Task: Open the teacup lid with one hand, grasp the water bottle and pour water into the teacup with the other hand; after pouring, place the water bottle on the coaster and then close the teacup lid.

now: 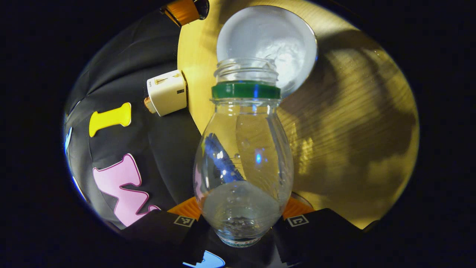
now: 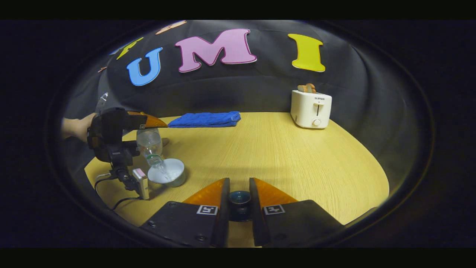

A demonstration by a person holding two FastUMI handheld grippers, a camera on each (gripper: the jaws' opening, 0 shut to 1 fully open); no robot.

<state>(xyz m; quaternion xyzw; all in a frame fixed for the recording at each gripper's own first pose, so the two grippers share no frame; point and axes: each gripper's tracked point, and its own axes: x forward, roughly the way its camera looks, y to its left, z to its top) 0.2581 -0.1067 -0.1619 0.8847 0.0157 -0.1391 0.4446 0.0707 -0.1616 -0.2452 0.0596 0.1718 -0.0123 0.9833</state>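
My left gripper (image 1: 241, 208) is shut on a clear, capless water bottle (image 1: 243, 149) with a green neck ring, gripped near its base. The bottle is tilted, its mouth over the open pale teacup (image 1: 275, 41), which holds rippling water. Some water is still in the bottle. In the right gripper view the same tilted bottle (image 2: 149, 143) leans over the teacup (image 2: 169, 173) at the table's left, with a hand behind the left gripper (image 2: 148, 126). My right gripper (image 2: 239, 182) is shut on the dark teacup lid (image 2: 239, 201), held above the table near the front.
A white toaster (image 2: 311, 109) stands at the back right of the round wooden table (image 2: 282, 160), and a folded blue towel (image 2: 204, 119) lies at the back. A small device with a cable (image 2: 140, 182) hangs beside the teacup. The toaster (image 1: 167, 92) also sits left of the bottle.
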